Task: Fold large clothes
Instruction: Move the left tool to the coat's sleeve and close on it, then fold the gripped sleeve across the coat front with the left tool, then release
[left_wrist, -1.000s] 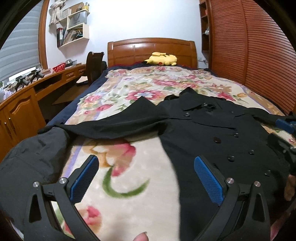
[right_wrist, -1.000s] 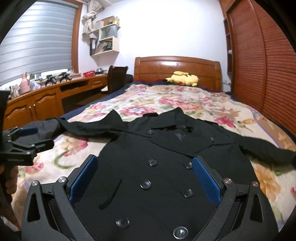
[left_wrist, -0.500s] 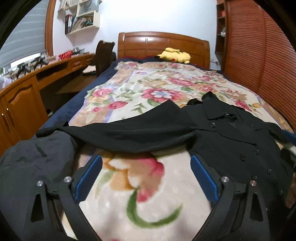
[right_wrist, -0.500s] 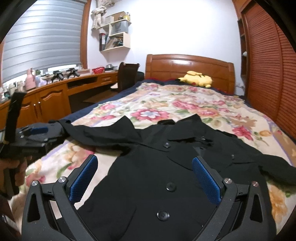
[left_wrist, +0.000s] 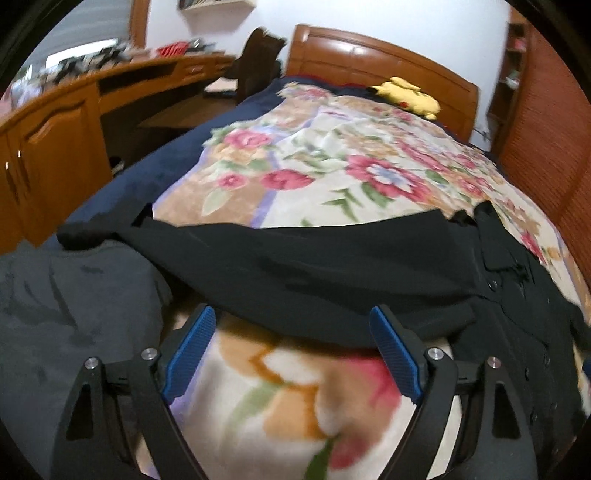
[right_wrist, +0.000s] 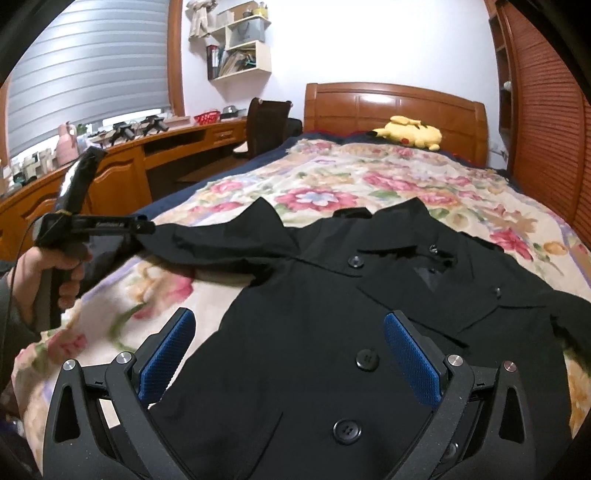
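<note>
Claws wide: left claw (left_wrist: 291, 354) empty before black coat (right_wrist: 332, 314) sleeve (left_wrist: 295, 266); right claw (right_wrist: 288, 354) empty over coat front on bed (right_wrist: 406, 173). Sleeve cuff at 9 o'clock blurred.

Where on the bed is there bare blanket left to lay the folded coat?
Free: the floral blanket between the black coat's collar and the yellow plush toy at the headboard. A smaller patch lies under the outstretched sleeve, ahead of the left gripper. Crowded: the near end, where the coat spreads below the right gripper and a grey garment lies.
</note>
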